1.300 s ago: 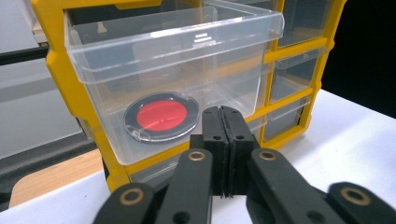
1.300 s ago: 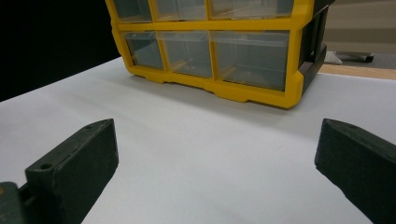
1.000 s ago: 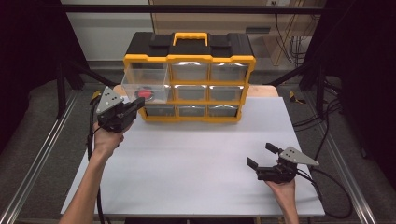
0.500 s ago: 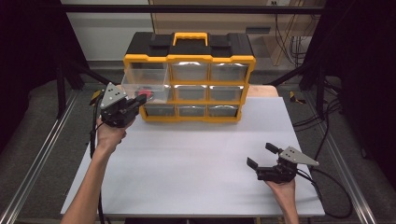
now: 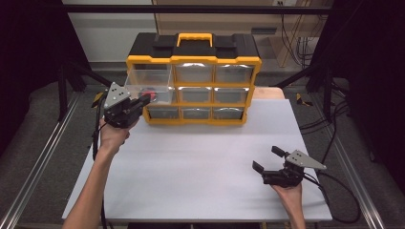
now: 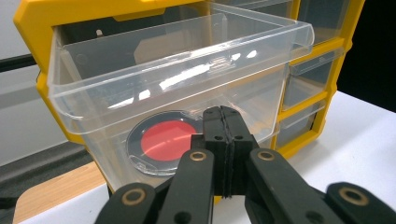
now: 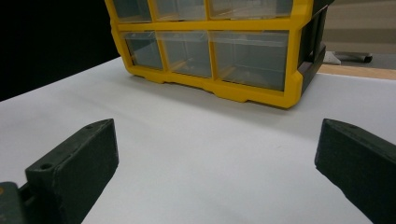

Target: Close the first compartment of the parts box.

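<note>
A yellow and black organizer (image 5: 193,59) with clear drawers stands at the back of the white table (image 5: 200,167). Its top left drawer (image 5: 148,81) is pulled out; in the left gripper view this drawer (image 6: 177,79) holds a red disc (image 6: 168,140) with a dark rim, which also shows from above (image 5: 150,91). My left gripper (image 5: 143,101) is shut with nothing between its jaws, and its tips (image 6: 223,114) are right at the drawer's front wall. My right gripper (image 5: 267,159) rests open low over the table at the front right, its jaws (image 7: 219,140) wide apart and empty.
The other drawers (image 7: 247,56) are pushed in and look empty. Bare white tabletop lies between the organizer and my right gripper. Metal rails (image 5: 43,157) run along both sides of the table, and cables (image 5: 334,129) lie at the right.
My left gripper has shifted slightly toward the pulled-out drawer. The right gripper has stayed put.
</note>
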A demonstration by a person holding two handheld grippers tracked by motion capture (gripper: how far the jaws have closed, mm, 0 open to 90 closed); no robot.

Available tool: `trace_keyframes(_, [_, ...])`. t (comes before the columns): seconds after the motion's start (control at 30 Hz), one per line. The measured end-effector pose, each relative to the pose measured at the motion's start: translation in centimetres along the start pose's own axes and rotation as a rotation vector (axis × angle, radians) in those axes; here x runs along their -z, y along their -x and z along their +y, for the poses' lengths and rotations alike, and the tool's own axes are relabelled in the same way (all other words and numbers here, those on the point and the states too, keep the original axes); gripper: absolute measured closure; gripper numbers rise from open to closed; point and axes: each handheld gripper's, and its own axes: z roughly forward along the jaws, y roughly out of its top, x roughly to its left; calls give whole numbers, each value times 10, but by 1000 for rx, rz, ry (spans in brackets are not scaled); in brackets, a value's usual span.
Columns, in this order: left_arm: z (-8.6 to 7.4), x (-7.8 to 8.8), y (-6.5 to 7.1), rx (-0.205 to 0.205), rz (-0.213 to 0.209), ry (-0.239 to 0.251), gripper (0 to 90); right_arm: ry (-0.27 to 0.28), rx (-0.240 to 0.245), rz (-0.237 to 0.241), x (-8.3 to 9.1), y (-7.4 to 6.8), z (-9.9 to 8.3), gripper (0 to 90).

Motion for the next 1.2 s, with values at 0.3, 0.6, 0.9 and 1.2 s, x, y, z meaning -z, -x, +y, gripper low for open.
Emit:
trace_keyframes(0.3, [2, -4, -4, 7, 6, -2, 890, -1, 1, 0, 0, 0, 0, 5])
trace_keyframes(0.6, [6, -11, -5, 3, 11, -9, 890, -1, 5, 0, 0, 0, 0, 4])
trace_keyframes(0.9, [10, -17, -8, 4, 14, -8, 888, 1, 7, 2, -1, 0, 0, 4])
trace_keyframes(1.2, [14, -25, -13, 6, 26, -18, 888, -1, 4, 2, -1, 0, 0, 4])
